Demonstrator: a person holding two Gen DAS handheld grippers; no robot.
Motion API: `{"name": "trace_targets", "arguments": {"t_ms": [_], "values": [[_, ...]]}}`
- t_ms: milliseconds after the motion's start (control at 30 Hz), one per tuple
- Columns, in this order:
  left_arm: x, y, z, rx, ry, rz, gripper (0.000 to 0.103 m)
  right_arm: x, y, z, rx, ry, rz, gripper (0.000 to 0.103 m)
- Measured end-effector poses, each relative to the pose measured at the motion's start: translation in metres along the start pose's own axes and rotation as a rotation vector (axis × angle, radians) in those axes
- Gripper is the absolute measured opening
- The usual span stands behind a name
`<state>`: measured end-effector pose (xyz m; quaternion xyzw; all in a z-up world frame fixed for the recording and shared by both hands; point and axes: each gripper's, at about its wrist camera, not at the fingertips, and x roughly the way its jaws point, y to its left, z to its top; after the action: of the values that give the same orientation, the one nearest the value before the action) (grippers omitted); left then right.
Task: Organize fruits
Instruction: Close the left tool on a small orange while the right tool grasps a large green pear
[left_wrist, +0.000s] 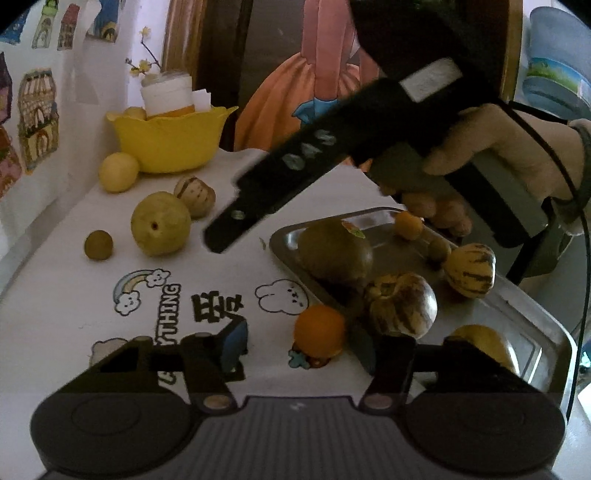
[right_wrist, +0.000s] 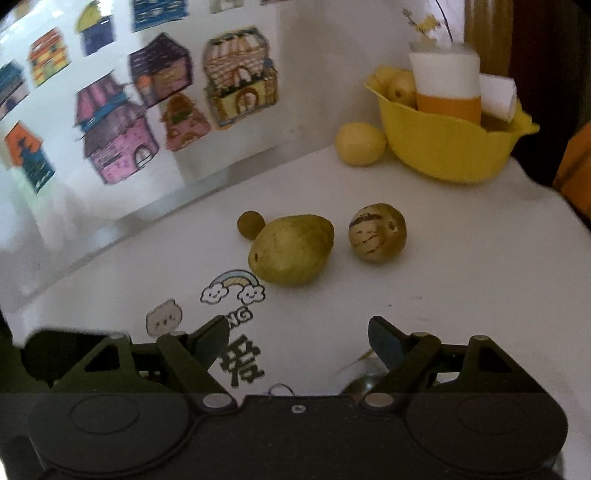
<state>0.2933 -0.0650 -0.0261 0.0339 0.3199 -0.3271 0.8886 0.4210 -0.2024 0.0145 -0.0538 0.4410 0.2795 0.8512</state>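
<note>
Left tongs (left_wrist: 301, 349) stand spread in the left wrist view, with an orange (left_wrist: 319, 332) between the fingers. I see a clear gap between it and the blue pad at 9 o'clock, so nothing is pinched. The orange sits on the white table (left_wrist: 221, 280), just beside the near edge of a steel tray (left_wrist: 280, 236). On the tray lie a big brown-green fruit (left_wrist: 334, 254), two striped melons (left_wrist: 402, 306) and some smaller fruit. At 10 o'clock on the table are a pear (left_wrist: 160, 229), a striped fruit (left_wrist: 195, 194) touching it from behind, a small brown fruit (left_wrist: 98, 244) and a yellow fruit (left_wrist: 119, 177) against a yellow bowl (left_wrist: 170, 144). From 2 o'clock the right tongs (left_wrist: 236, 221) reach in across the middle, gripped by a hand (left_wrist: 498, 155) – from this side I cannot tell their state.

Right wrist view: here the right tongs are spread wide with only tablecloth print between the fingers. The pear lies dead ahead at 12 o'clock, with the small brown fruit touching it at 11 and the striped fruit just beside it at 1. The yellow bowl, holding a white and orange cup (right_wrist: 447, 88), sits at 2 o'clock – the yellow fruit rests against its left side.
</note>
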Motion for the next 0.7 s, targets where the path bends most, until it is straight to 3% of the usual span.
{"name": "trace_targets", "arguments": {"t_ms": [167, 467, 700], "values": [[0.004, 0.000, 0.002, -0.014, 0.004, -0.024, 0.035, 0.018, -0.007, 0.013, 0.084, 0.035, 0.027, 0.084], [0.003, 0.013, 0.004, -0.120, 0.006, 0.005, 0.034, 0.050, -0.020, 0.038, 0.280, 0.055, 0.094, 0.084], [0.000, 0.022, 0.005, -0.215, 0.014, 0.047, 0.034, 0.067, -0.015, 0.050, 0.286, 0.061, 0.041, 0.082]]}}
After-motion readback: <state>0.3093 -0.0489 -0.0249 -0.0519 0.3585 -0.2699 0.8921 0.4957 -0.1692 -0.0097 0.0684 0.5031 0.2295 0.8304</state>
